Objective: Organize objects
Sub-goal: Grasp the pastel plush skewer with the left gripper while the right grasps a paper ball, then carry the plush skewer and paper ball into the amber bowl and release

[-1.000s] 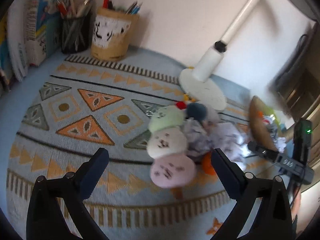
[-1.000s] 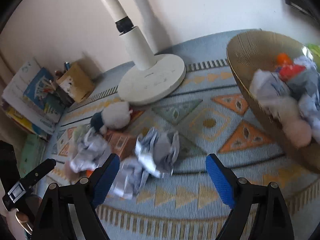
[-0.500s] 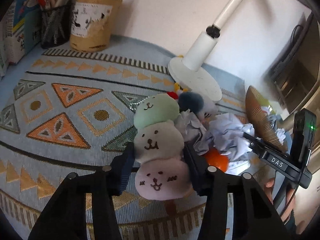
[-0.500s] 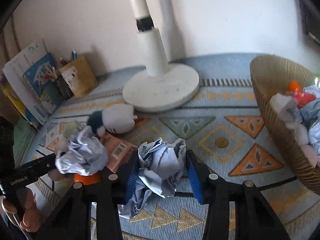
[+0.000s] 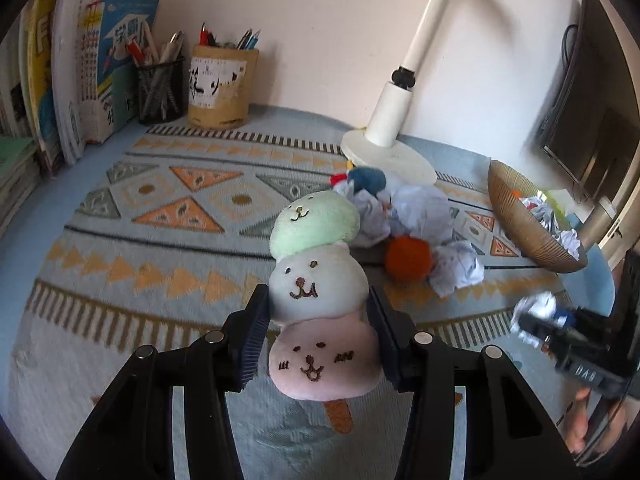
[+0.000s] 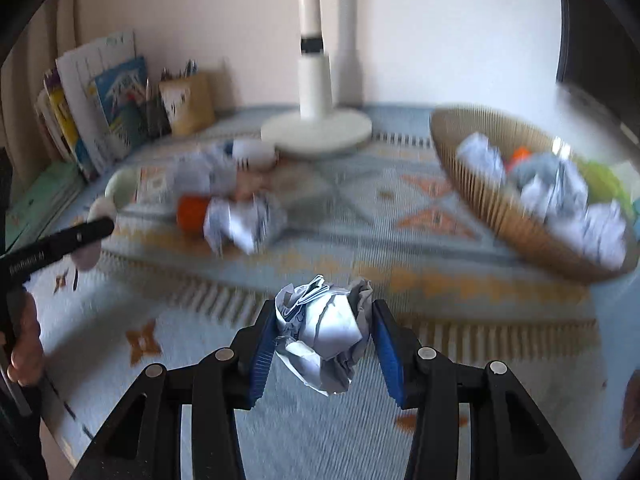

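Now we hold both loads: our left gripper (image 5: 318, 334) is clamped on the plush skewer (image 5: 316, 300), its long axis running away from the fingers, and our right gripper (image 6: 325, 344) pinches a paper ball (image 6: 325, 336). The basket (image 6: 492, 200) lies ahead-right, nearer the right hand.

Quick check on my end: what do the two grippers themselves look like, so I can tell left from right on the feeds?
Both are black two-finger frames with round silver bolts at the pivots. The left gripper carries dark navy ribbed pads; the right gripper has brighter blue ribbed pads. Seen from the left camera, the right unit's black body bears white lettering. No cables or sleeves are visible.
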### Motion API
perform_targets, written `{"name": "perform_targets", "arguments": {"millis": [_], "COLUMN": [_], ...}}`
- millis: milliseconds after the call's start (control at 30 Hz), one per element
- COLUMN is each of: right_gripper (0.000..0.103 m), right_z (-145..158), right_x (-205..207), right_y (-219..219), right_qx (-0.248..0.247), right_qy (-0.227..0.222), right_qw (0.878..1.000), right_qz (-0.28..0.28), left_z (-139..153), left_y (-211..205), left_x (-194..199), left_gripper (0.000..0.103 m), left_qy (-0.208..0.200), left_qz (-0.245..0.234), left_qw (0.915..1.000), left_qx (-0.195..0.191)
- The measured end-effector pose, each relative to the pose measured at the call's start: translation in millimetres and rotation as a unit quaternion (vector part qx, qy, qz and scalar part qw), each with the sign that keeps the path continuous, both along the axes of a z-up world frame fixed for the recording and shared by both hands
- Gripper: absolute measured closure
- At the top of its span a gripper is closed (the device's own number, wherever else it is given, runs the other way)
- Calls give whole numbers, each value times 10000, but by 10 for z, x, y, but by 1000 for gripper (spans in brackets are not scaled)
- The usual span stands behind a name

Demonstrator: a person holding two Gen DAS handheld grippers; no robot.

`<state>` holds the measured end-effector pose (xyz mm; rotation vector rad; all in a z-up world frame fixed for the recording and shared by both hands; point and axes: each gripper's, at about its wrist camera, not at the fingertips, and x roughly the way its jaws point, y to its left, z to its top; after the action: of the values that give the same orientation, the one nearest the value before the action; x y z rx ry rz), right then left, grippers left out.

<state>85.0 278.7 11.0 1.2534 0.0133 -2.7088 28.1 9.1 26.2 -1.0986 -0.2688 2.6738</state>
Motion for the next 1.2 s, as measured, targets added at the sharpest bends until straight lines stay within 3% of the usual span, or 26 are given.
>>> {"name": "perform_targets", "arguments": {"millis": [100,167,233,433,533,633,833,1000,1067,1200], "right_gripper": [54,21,17,17,39,54,54,54,55,55], "right_z": [31,23,5,-9,-34,-44,-1,68,155,540], "right_x": [35,50,75,71,49,47,93,141,170,208], "right_y": [-6,7,13,-10,-40,-80,-104,-56,49,386], "right_qx": [-48,-180,-88,9,85,268,292,219,-133,-462], "right_qy": [63,73,64,95,57,97,309,462,457,759], "right_qw": [9999,9998,9999,9999,9999,9995,9991,9987,9988,9954], "right_qz": [88,94,12,-72,-32,-96,-9,-79,-56,-350], "left_z": [-27,-21,-42,-41,-34,-36,-48,-4,109,634], "left_y": [14,34,56,-73,-60,-57,-70,-1,58,469], "left_x": [47,73,51,54,78,72,66,108,180,296], "left_gripper": [57,56,56,56,56,56,56,56,56,56], "left_qy": [158,217,103,71,113,104,101,184,230,766], "left_qz": [141,109,75,139,104,91,101,179,64,-456], "left_qw": [9996,9995,9995,9998,9998,9998,9998,9996,9997,9960], "left_qx": [-161,-224,-292,106,125,121,130,-109,43,33]}}
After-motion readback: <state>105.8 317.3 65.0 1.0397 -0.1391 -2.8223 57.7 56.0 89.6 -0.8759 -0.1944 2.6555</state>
